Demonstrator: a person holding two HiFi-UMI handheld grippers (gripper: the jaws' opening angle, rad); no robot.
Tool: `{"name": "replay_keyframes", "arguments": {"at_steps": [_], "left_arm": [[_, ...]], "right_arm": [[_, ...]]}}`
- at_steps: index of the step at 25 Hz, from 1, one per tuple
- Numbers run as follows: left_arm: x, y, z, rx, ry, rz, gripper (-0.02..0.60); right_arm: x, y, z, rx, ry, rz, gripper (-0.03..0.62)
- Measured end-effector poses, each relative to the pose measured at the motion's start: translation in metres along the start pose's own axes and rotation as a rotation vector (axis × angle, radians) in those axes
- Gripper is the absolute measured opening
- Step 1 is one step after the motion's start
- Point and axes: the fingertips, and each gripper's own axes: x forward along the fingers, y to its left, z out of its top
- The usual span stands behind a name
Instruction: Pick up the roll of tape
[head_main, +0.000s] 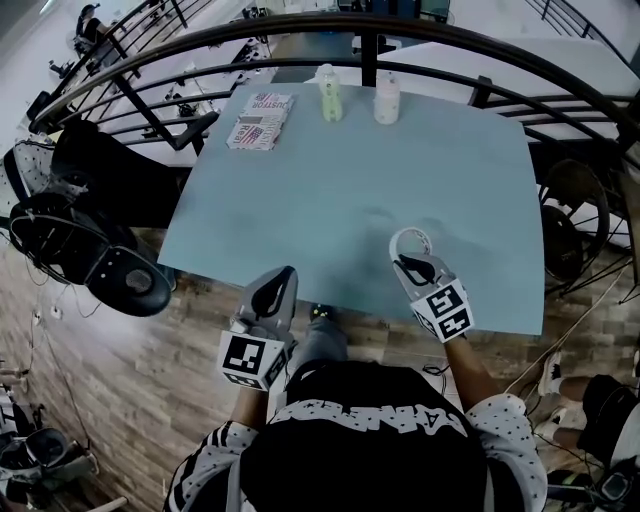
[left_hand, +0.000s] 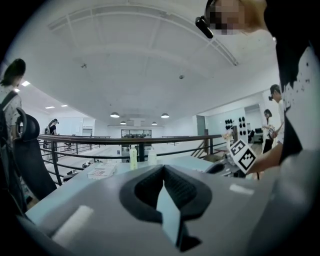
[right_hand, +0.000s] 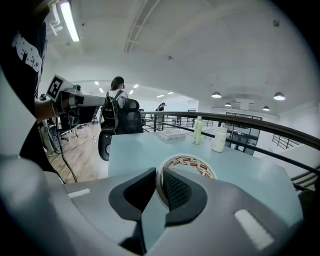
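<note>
Right gripper view first: the right gripper is seen clamped on the near wall of the roll of tape. One jaw is set inside the ring and the other outside, with the red-printed core turned toward the camera. From the head view, the roll is placed at the near right part of the pale blue table, close to its near edge. Whether it is resting or lifted cannot be told. The left gripper is held at the table's near edge, jaws pressed together on nothing. Two bottles are stood at the far edge, with a flat printed box laid beside them.
</note>
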Motion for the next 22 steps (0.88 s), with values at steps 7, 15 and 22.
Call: {"name": "replay_keyframes", "arguments": {"at_steps": [7, 15, 22], "left_arm": [[0.003, -0.012, 0.006, 0.008, -0.004, -0.020, 0.000], [0.006, -0.016, 0.008, 0.015, -0.005, -0.028, 0.000], [0.007, -0.027, 0.011, 0.021, -0.006, -0.053, 0.000]], "right_arm": [[-0.025, -0.003, 0.023, 0.047, -0.075, -0.010, 0.051], [-0.047, -0.002, 0.049, 0.067, -0.159, -0.013, 0.051], [-0.071, 0.001, 0.069, 0.077, -0.224, -0.021, 0.051]]}}
